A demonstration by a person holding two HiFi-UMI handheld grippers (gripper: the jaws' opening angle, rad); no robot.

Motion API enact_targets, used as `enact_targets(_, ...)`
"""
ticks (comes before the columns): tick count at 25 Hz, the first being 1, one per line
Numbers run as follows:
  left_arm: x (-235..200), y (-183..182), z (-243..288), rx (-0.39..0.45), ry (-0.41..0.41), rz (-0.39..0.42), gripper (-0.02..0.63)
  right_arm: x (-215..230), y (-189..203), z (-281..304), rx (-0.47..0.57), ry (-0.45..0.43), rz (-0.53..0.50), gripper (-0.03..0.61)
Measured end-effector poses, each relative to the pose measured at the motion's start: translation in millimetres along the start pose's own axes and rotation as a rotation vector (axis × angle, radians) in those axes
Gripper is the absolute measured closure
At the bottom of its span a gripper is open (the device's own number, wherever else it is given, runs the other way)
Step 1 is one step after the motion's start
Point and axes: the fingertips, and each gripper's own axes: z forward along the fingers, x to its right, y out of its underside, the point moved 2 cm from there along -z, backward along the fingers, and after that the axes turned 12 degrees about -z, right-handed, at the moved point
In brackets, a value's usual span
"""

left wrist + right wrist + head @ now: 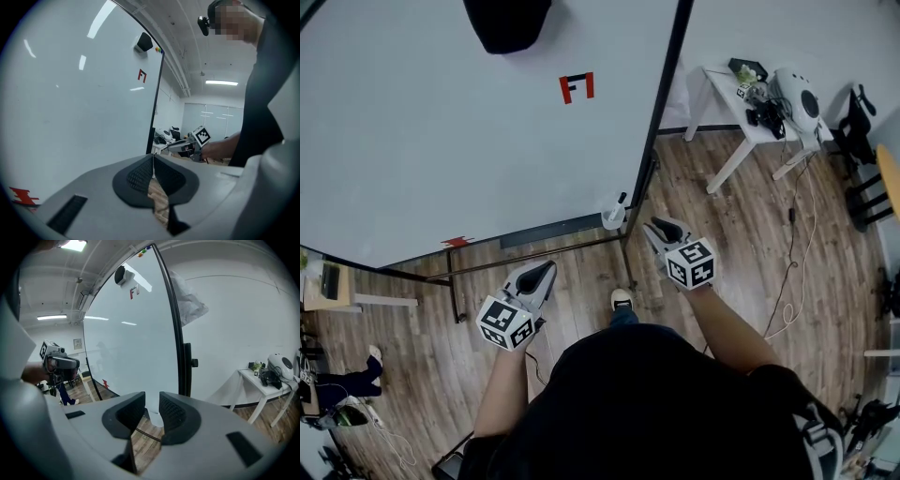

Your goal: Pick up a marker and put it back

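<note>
A black marker [620, 200] stands in a white cup [612, 218] at the lower right corner of the whiteboard [441, 131]. My right gripper [662, 228] hovers just right of the cup and is open with nothing in it. In the right gripper view the cup [154, 417] shows through the gap between the jaws of the right gripper [151, 405]. My left gripper [543, 272] hangs lower left of the cup, over the wooden floor. Its pads [140, 174] meet in a thin line with nothing between them.
The whiteboard's black frame post [661, 122] and floor rail [534, 253] run close to both grippers. A white table [724, 101] with gear stands at the right, with a cable [797, 272] on the floor. A dark object [506, 23] sits at the board's top.
</note>
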Motion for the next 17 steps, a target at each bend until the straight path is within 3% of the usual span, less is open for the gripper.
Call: enact_targets(17,16,5,-21,-0.011,0.013,0.016,0.6,-27,12,-34,-0.005,0.001,0.012,0.528)
